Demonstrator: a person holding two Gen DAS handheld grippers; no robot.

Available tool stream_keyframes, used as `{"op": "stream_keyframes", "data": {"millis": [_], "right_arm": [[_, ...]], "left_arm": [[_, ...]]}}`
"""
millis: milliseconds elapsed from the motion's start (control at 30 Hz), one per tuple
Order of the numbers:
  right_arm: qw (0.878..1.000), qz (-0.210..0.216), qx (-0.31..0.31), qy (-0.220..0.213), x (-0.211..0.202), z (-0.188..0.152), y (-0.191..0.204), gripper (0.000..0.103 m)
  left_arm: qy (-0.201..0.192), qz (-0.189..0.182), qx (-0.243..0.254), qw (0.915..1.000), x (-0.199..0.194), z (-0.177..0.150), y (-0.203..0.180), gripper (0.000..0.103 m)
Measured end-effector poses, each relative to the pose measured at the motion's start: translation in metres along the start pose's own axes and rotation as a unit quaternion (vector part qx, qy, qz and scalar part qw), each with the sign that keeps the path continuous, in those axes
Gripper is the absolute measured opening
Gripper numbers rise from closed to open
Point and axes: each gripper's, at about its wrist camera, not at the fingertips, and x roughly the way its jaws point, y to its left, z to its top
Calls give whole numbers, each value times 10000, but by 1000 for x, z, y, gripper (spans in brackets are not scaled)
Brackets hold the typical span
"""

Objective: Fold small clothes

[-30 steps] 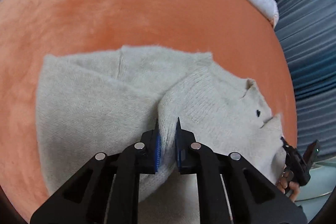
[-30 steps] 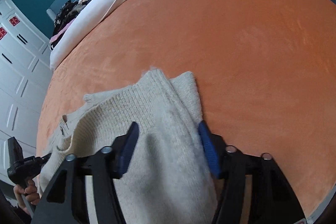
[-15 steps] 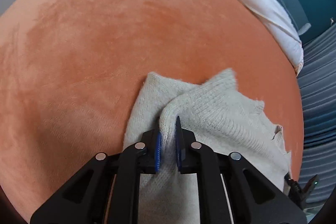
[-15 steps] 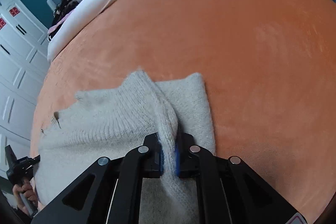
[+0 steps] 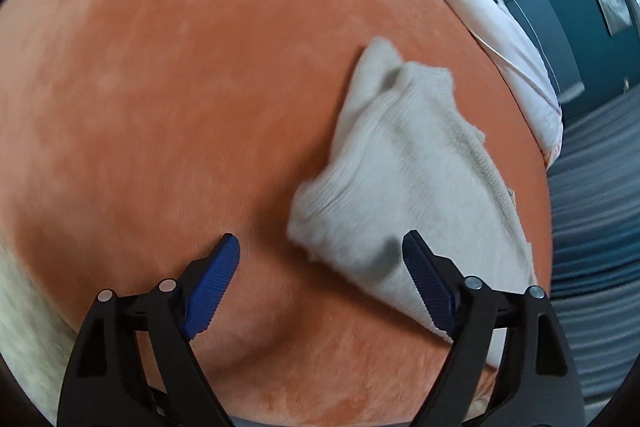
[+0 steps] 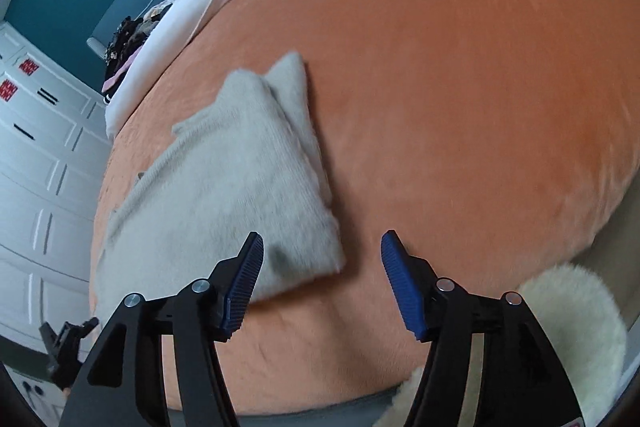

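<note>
Cream knit sweater [image 5: 404, 187]: folded, flat on orange bed cover [image 5: 180, 87] | left hand-held gripper [image 5: 320, 291]: jaws just opened, sweater released | right hand-held gripper [image 6: 322, 283]: jaws just opened, gripping nothing, beside sweater's corner

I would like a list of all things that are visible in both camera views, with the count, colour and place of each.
sweater: one, cream, folded, lying on the blanket
blanket: one, orange, covering the bed
sheet: one, white, along the blanket's far edge
clothes pile: one, dark and pink, beyond the sheet
cupboards: white, left in the right view
fluffy rug: cream, below the bed
left gripper: black, blue pads, open
right gripper: same, open
</note>
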Motion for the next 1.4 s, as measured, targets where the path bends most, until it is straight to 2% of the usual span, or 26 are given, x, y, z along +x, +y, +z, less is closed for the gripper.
{"op": "stream_keyframes", "data": {"millis": [67, 133, 167, 200, 233, 267, 367, 433, 500, 567, 667, 700, 767, 833, 867, 900, 933, 967, 1000, 1133, 1200, 1233, 1267, 1300, 1367, 1400], "right_arm": [[9984, 451, 335, 110, 12, -4, 3, 65], [9970, 602, 480, 101, 25, 1, 12, 67], [9967, 605, 528, 108, 30, 4, 18, 67], [9965, 605, 556, 134, 35, 8, 23, 62], [9964, 642, 522, 193, 38, 13, 30, 31], [9962, 717, 417, 252, 37, 17, 38, 13], [9953, 971, -53, -5, -2, 24, 62, 9], [9938, 1057, -341, 58, -28, 22, 68, 9], [9940, 869, -645, 182, -47, 13, 66, 9], [9946, 478, -795, 459, -50, -4, 46, 9], [9888, -313, -895, 1155, -13, -35, 10, 10], [9857, -591, -972, 1243, -5, -43, 5, 7], [9850, -619, -1295, 957, -17, -43, 21, 13], [9828, -872, -1531, 551, -37, -34, 43, 37], [9808, -959, -1678, 280, -47, -29, 53, 44], [9776, -995, -1853, -25, -55, -21, 65, 56], [9724, -1053, -2047, -383, -62, -12, 79, 63], [9696, -1029, -2145, -569, -64, -6, 86, 66], [9676, -964, -2221, -719, -59, 5, 98, 70], [9753, -673, -2009, -622, -13, 39, 113, 71], [9829, -641, -1685, -370, 18, 49, 109, 71], [9869, -637, -1468, -194, 42, 53, 106, 71], [9888, -654, -1341, -78, 57, 54, 106, 71], [9889, -762, -1275, 11, 71, 53, 105, 69], [9850, -848, -1499, 101, 81, 48, 113, 32], [9829, -691, -1706, 85, 76, 46, 121, 9]], "left_arm": [[-165, -109, -137, 9997, 0, 2, -3, 86], [-126, -428, -329, 9985, 7, 10, -10, 85], [-50, -546, -403, 9977, 11, 11, -13, 75], [73, -543, -492, 9973, 16, 13, -16, 50], [178, -516, -526, 9971, 19, 14, -20, 34], [280, -586, -518, 9965, 19, 14, -23, 23], [112, -659, -245, 9975, -14, 9, -32, 12], [96, -657, -71, 9978, -40, 0, -30, 10], [225, -560, -51, 9982, -58, -12, -16, 9], [412, -309, -82, 9986, -65, -31, 3, 9], [806, 134, -8, 9967, -42, -64, 32, 10], [853, 235, -22, 9961, -33, -72, 38, 10], [698, 285, 82, 9971, -37, -75, 34, 15], [404, 455, 425, 9972, -55, -66, 14, 18], [190, 450, 650, 9967, -67, -57, 1, 30], [-32, 455, 847, 9954, -76, -48, -11, 48], [-290, 507, 1045, 9928, -84, -39, -22, 57], [-592, 588, 1233, 9889, -91, -29, -36, 71], [-827, 594, 1401, 9849, -93, -18, -50, 79], [-710, 437, 1756, 9809, -45, 21, -94, 85], [-299, 328, 1795, 9828, -3, 34, -101, 88], [-107, 444, 1728, 9839, 14, 37, -97, 87], [2, 613, 1600, 9852, 33, 40, -96, 82], [59, 628, 1529, 9862, 46, 43, -95, 63], [222, 709, 1480, 9862, 62, 46, -93, 34], [151, 537, 1462, 9877, 58, 48, -94, 6]]}}
